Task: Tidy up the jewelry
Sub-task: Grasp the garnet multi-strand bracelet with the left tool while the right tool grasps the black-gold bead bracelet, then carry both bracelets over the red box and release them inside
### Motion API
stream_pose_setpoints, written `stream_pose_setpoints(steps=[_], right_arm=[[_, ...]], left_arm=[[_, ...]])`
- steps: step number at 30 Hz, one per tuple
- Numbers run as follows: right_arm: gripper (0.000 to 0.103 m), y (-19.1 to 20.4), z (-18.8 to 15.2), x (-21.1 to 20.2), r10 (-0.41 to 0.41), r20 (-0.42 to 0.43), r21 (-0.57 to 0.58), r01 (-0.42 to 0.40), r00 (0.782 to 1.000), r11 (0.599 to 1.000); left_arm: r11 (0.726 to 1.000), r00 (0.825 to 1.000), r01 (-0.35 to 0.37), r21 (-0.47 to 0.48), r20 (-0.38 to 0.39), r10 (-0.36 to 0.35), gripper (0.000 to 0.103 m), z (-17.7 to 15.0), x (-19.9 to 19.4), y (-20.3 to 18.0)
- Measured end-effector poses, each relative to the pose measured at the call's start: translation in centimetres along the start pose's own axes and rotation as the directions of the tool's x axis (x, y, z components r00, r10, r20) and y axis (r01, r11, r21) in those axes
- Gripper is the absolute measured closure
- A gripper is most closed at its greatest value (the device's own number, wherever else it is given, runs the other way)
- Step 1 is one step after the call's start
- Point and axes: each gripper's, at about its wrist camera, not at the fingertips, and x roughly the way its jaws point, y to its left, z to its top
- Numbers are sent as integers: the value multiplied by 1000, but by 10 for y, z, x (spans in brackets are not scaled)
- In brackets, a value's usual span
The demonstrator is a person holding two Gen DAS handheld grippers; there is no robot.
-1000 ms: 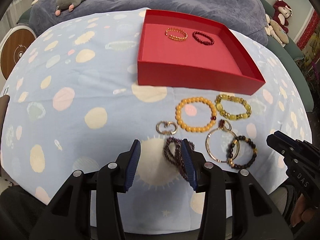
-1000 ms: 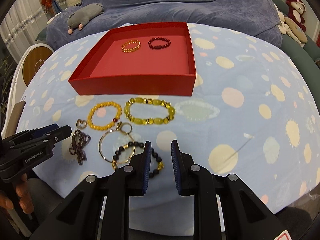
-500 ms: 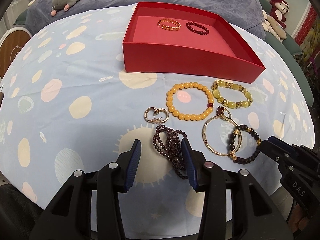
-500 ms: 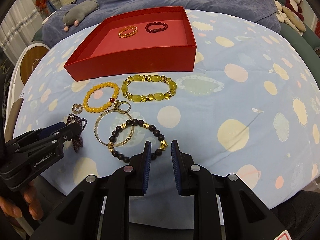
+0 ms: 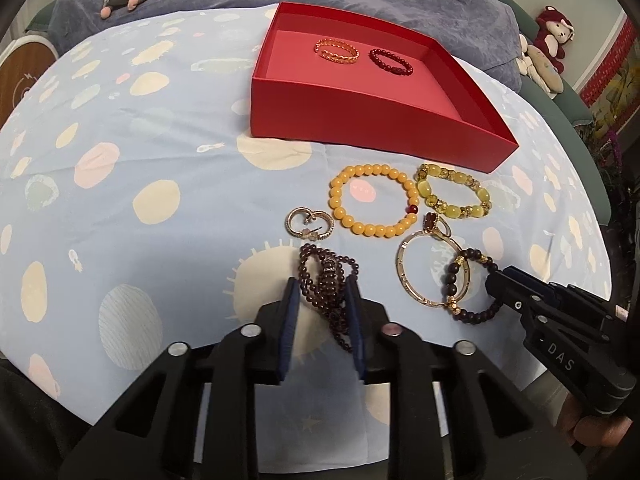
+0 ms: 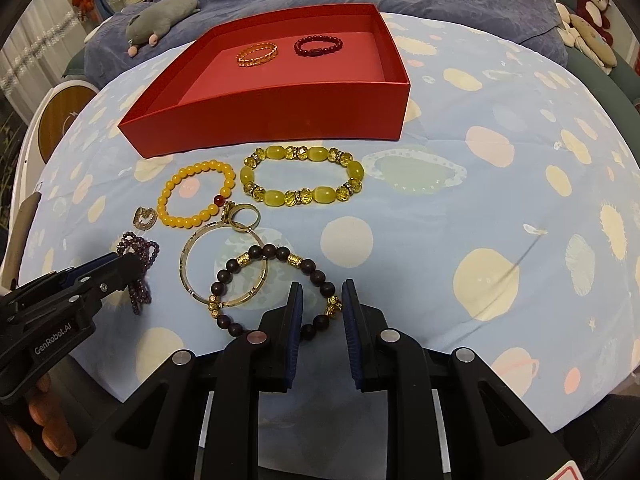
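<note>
A red box [image 5: 360, 120] holds a gold bracelet [image 5: 336, 51] and a dark red bracelet [image 5: 390, 62]. In front of it lie an orange bead bracelet [image 5: 374, 205], a yellow-green bracelet [image 5: 452, 195], gold earrings [image 5: 309, 223], a gold bangle [image 5: 434, 267] with a ring, a dark wooden bracelet [image 6: 276, 288] and a purple bead strand [image 5: 326, 284]. My left gripper [image 5: 322, 292] is open, its jaws on either side of the purple strand. My right gripper [image 6: 320, 296] is open around the near side of the dark wooden bracelet; it also shows in the left wrist view [image 5: 516, 288].
The blue spotted cloth [image 5: 140, 184] covers a round table whose near edge curves below the grippers. A blue blanket with a grey plush [image 6: 160, 16] lies behind the box. Plush toys [image 6: 588, 20] sit at the far right. A wooden round stool [image 6: 60, 120] stands left.
Both grippers have moved forward and down toward the jewelry. The left jaws have narrowed around the purple strand. The right jaws now straddle the dark wooden bracelet.
</note>
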Motion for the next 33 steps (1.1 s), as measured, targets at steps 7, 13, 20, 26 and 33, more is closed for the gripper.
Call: stream_pose_setpoints(steps=[7,13,20,26,33], right_arm=[[94,-4,-3,-7,19,5,11,-19,1000,1000],[95,-4,-1,-26,42,43,12,-42,998,999],[95,-2,17,-56,65,104,6,-66,992,998],[102,-1,50,-80,80,161,-9,-80,984,997],[102,-14,75,-76,51,161,-18,-49,986,999]], left_arm=[[1000,1000,23,0,0,-23,93,-2,-6,1],[1000,1000,28,13,7,-28,93,0,-19,-4],[999,999,39,37,31,-40,93,13,-41,-13],[996,996,62,68,64,-66,93,44,-60,-24],[993,990,56,100,125,-68,93,86,-70,-30]])
